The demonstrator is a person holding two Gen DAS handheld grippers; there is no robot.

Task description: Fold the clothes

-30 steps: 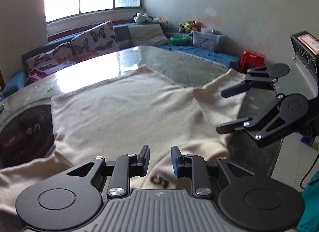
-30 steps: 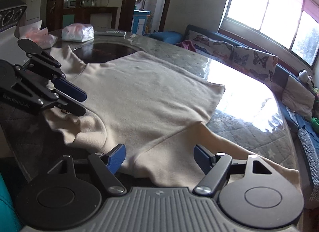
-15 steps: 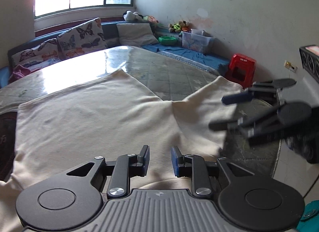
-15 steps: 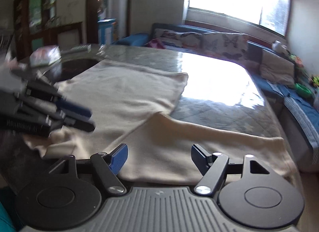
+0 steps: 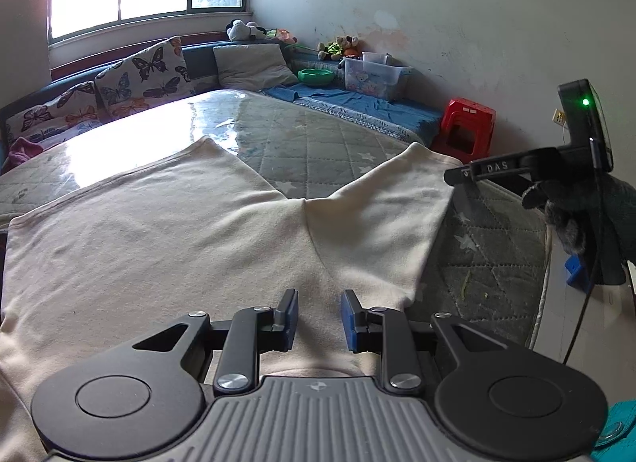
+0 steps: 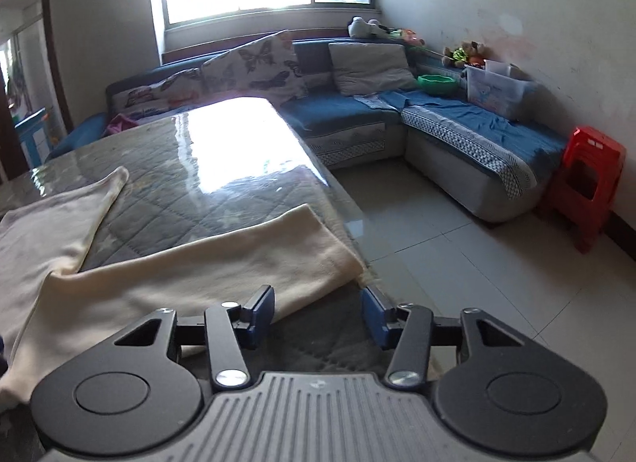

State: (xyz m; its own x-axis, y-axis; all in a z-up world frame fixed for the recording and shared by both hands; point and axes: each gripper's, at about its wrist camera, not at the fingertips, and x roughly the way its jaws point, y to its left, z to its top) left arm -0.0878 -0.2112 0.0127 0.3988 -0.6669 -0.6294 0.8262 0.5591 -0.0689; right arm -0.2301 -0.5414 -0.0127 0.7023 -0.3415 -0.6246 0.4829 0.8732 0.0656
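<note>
- A cream garment (image 5: 167, 239) lies spread flat on the glass-topped table (image 5: 318, 144), with one sleeve (image 6: 222, 267) stretched toward the table's edge on the floor side.
- The left gripper (image 5: 318, 315) hangs low over the garment's body near the shoulder, its blue-padded jaws a narrow gap apart and pinching nothing.
- The right gripper (image 6: 318, 315) hovers just beside the sleeve's end at the table edge, jaws spread wide; the left pad sits over the cloth, the right one past it.
- In the left view, the right gripper (image 5: 497, 169) shows side-on, held by a gloved hand (image 5: 588, 219), close to the sleeve's cuff.
- Beyond the table stand a blue sofa (image 6: 457, 124) with butterfly cushions (image 5: 139, 72) and a red stool (image 6: 588, 179).
</note>
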